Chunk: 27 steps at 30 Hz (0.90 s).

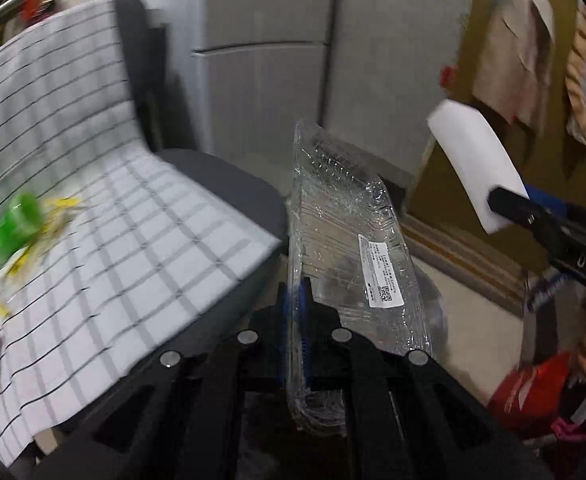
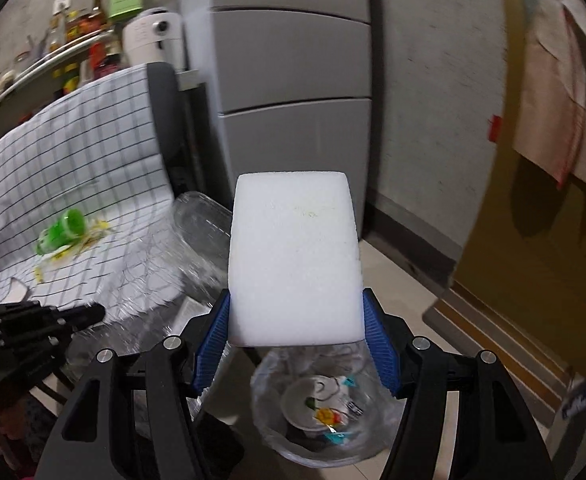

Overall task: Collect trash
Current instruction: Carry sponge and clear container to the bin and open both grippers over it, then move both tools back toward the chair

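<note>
Your left gripper point(image 1: 305, 320) is clamped on the thin edge of a clear, crinkled plastic tray point(image 1: 345, 240) held on edge just right of the checked cloth point(image 1: 113, 220). Your right gripper point(image 2: 295, 320) squeezes a thick white foam block point(image 2: 293, 260) between ribbed blue pads point(image 2: 379, 344), above the plastic-lined bin point(image 2: 277, 420).
</note>
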Each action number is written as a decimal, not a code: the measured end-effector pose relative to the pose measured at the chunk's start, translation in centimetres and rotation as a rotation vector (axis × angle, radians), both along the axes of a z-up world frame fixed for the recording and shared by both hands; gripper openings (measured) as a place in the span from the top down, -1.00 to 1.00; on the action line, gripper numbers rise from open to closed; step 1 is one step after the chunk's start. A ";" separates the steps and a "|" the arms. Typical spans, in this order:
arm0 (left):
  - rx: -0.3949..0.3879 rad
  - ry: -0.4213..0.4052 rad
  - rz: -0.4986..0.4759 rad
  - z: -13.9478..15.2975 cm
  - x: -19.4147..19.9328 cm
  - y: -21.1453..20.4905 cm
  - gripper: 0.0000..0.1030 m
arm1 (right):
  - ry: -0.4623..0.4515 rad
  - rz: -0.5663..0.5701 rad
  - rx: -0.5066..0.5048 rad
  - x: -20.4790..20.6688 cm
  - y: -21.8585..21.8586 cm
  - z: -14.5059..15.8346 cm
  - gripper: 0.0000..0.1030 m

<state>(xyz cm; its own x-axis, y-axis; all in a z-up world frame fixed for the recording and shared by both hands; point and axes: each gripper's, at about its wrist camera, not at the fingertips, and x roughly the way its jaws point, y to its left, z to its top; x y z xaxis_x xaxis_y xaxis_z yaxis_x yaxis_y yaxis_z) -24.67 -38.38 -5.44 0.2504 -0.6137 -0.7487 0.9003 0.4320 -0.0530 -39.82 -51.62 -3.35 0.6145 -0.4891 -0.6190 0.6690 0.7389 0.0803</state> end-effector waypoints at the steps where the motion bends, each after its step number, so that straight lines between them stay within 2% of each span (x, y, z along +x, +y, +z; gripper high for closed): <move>1: 0.015 0.003 -0.021 -0.4 -0.6 -0.8 0.93 | -0.001 -0.007 0.007 -0.3 -0.3 -0.1 -0.23; 11: 0.167 0.049 -0.156 -5.8 -3.4 -8.7 0.92 | 0.022 -0.101 0.103 -2.7 -4.8 -3.9 -0.26; 13: 0.190 0.061 -0.170 -6.8 -3.4 -10.0 0.80 | 0.038 -0.102 0.136 -2.6 -5.6 -4.9 -0.35; 14: 0.194 0.067 -0.168 -7.0 -3.4 -10.1 0.53 | 0.052 -0.108 0.152 -2.5 -5.9 -5.5 -0.36; 15: 0.194 0.074 -0.164 -7.2 -3.3 -10.2 0.28 | 0.074 -0.113 0.180 -2.3 -6.4 -6.4 -0.48; 16: 0.184 0.079 -0.159 -7.1 -3.0 -10.1 0.25 | 0.093 -0.114 0.203 -2.1 -6.7 -7.1 -0.59; 20: 0.156 0.057 -0.132 -6.2 -2.2 -9.1 0.22 | 0.129 -0.117 0.227 -1.5 -6.7 -8.3 -0.59; 27: 0.105 0.027 -0.009 -3.8 0.7 -5.3 0.21 | 0.088 -0.099 0.172 -0.5 -5.5 -5.9 -0.59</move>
